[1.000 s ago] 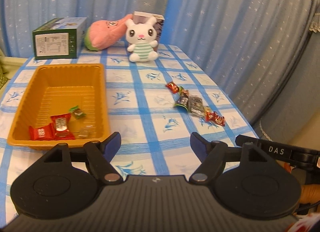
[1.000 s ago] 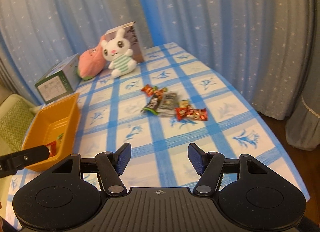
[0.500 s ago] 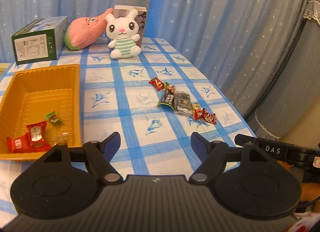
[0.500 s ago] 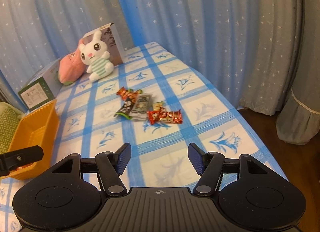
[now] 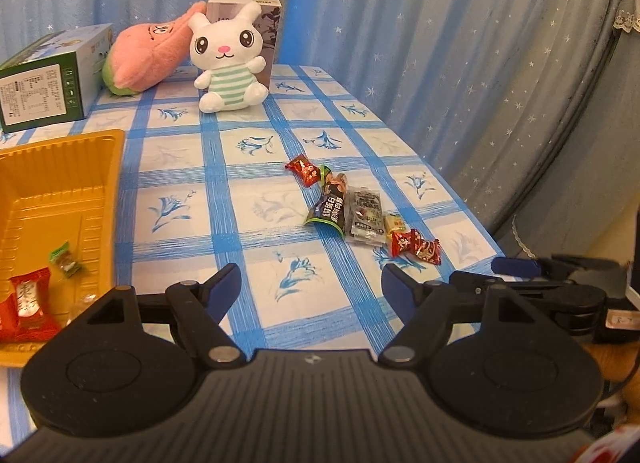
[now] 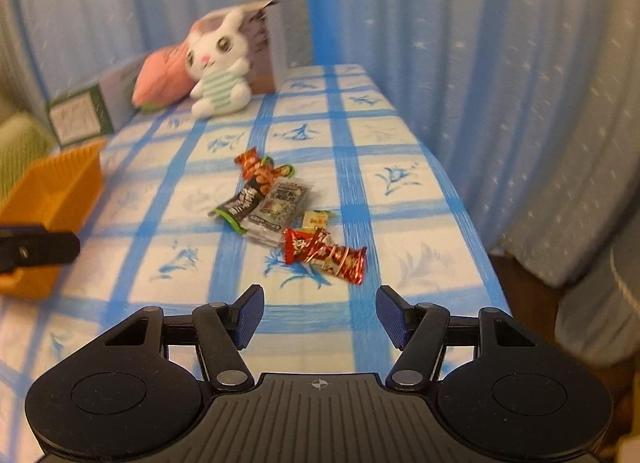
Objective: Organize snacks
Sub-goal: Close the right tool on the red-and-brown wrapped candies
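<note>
Snacks are lying in a loose row on the checked tablecloth, well to the right of the orange tray, as the left wrist view is showing. A few wrapped sweets are already sitting in that tray. The left gripper is hovering with jaws wide and empty. A rabbit plush, a pink plush and a green box are standing beyond the tray, out of the way.

From the right wrist view, the right gripper is pointing at the nearest red wrapper, jaws parted and holding nothing. Straddling one wrapper squarely is looking wise, since neighbours are touching it.
</note>
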Tool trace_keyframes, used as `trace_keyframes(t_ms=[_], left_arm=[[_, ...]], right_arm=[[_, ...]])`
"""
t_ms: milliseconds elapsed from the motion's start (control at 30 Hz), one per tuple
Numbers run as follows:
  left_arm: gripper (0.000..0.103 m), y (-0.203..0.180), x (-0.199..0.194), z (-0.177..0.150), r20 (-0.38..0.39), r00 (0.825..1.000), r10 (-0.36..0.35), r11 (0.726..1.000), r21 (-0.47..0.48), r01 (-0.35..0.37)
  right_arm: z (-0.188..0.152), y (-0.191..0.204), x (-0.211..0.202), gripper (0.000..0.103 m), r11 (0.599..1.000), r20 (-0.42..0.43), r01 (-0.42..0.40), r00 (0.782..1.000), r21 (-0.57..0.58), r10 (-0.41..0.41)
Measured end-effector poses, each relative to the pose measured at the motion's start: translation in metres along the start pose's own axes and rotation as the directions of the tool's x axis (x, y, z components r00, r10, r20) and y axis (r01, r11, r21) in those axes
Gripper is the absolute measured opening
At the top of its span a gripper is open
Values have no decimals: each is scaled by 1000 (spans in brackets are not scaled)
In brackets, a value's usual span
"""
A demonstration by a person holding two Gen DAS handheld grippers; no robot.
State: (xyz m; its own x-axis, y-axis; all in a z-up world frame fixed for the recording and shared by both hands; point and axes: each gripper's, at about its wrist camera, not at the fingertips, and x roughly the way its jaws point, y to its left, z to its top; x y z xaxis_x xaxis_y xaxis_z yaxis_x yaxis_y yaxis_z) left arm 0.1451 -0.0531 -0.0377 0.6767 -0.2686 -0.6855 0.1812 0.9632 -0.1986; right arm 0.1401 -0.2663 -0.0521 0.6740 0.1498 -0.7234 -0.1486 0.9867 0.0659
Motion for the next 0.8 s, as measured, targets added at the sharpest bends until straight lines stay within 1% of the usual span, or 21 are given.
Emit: trace_keyframes(t_ms=[167, 200, 233, 300, 400, 600, 667, 700, 800], left_arm=[[75, 1, 21, 2, -15, 1000, -3, 1000, 0, 3], [75, 1, 25, 2, -19, 1000, -4, 1000, -1, 4], [75, 1, 28, 2, -23, 1000, -5, 1000, 0, 5], [75, 1, 35, 1, -30, 1000, -5, 1000, 0, 5], [75, 2, 43, 0, -40, 999, -8, 1000, -4, 8], [75, 6, 54, -4, -56, 998, -12, 1000, -17, 11], [75, 8, 57, -6, -63, 998, -12, 1000, -23, 10], [75, 8, 58, -7, -66, 998, -13, 1000, -24, 11], [75, 10, 61, -10, -72, 997, -15, 1000, -28, 13]], right_arm=[[1, -4, 34, 63, 985, -21, -5, 1000, -172, 2], [1, -4, 40, 61, 979, -23, -4, 1000, -206, -1], [1, -4, 46, 56, 971, -26, -3, 1000, -238, -3], [0, -4, 57, 51, 955, -32, -5, 999, -298, -5], [-1, -4, 70, 49, 931, -29, 4, 999, -366, -16], [2, -5, 85, 49, 908, 0, -7, 1000, -420, 8], [4, -4, 87, 36, 915, -5, -20, 1000, -403, 19], [5, -4, 88, 26, 918, -13, -26, 1000, -396, 23], [8, 0, 86, 24, 932, -33, -19, 999, -362, 8]])
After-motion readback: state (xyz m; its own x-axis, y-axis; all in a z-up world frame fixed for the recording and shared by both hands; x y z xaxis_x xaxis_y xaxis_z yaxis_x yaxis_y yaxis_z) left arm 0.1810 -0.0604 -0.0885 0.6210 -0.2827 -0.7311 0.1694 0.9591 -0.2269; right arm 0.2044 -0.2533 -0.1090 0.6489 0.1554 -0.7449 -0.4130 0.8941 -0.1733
